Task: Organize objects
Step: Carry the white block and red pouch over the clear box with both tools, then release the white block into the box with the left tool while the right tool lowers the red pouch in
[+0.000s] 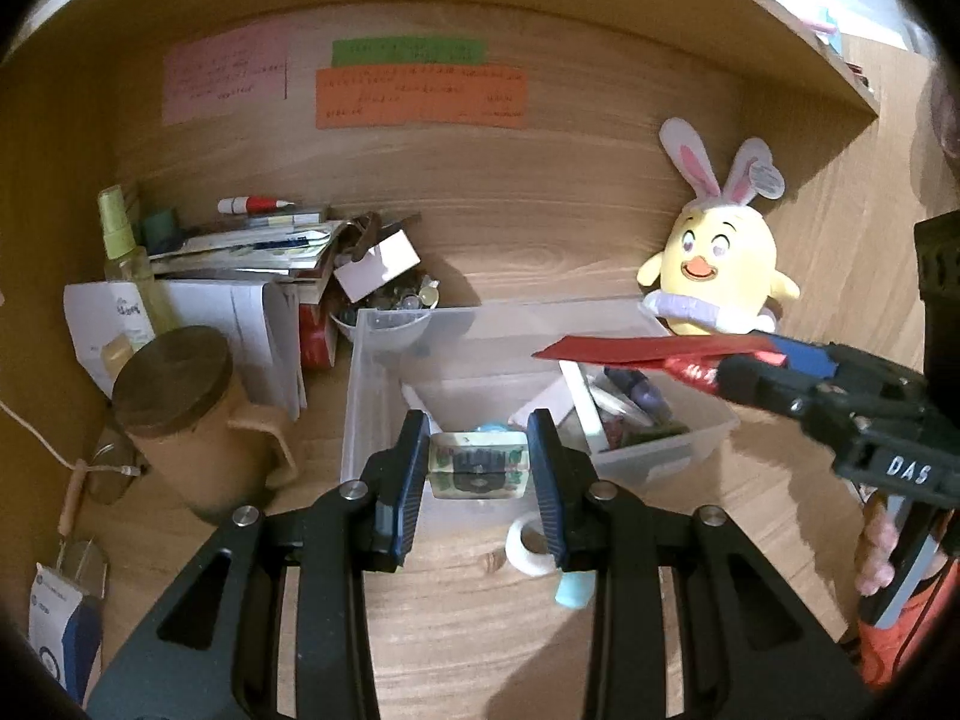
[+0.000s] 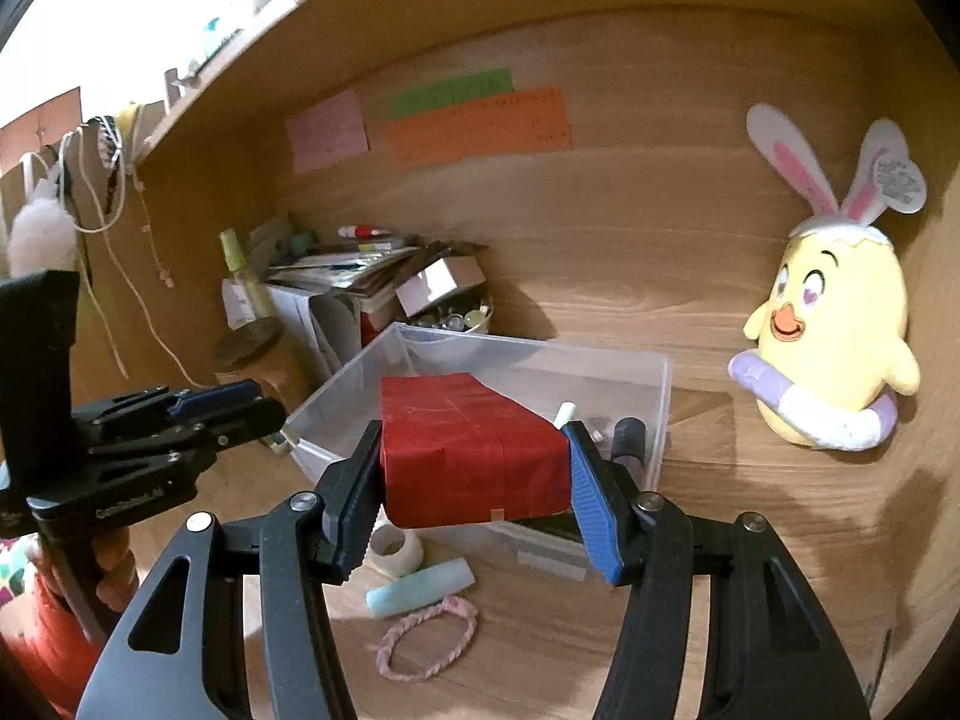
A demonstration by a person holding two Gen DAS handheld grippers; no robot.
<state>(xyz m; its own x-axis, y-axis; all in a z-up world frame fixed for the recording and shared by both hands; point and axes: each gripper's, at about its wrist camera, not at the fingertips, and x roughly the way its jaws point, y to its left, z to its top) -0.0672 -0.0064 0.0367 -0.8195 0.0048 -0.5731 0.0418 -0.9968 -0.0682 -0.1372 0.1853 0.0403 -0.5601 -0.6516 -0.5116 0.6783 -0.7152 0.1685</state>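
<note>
One clear plastic bin (image 2: 654,408) sits on the wooden counter (image 1: 480,630) inside a wood-walled alcove, with one left tool (image 1: 480,468) pinching a clear resin block (image 1: 478,471) at its near edge and one right tool (image 2: 474,492) pinching a red packet (image 2: 474,450) above it, bare counter open in front

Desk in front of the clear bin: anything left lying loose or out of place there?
Yes. A white tape roll, a mint-green tube and a pink braided loop lie loose on the desk in front of the clear bin, not in it. The tube lies askew, touching the loop.
</note>
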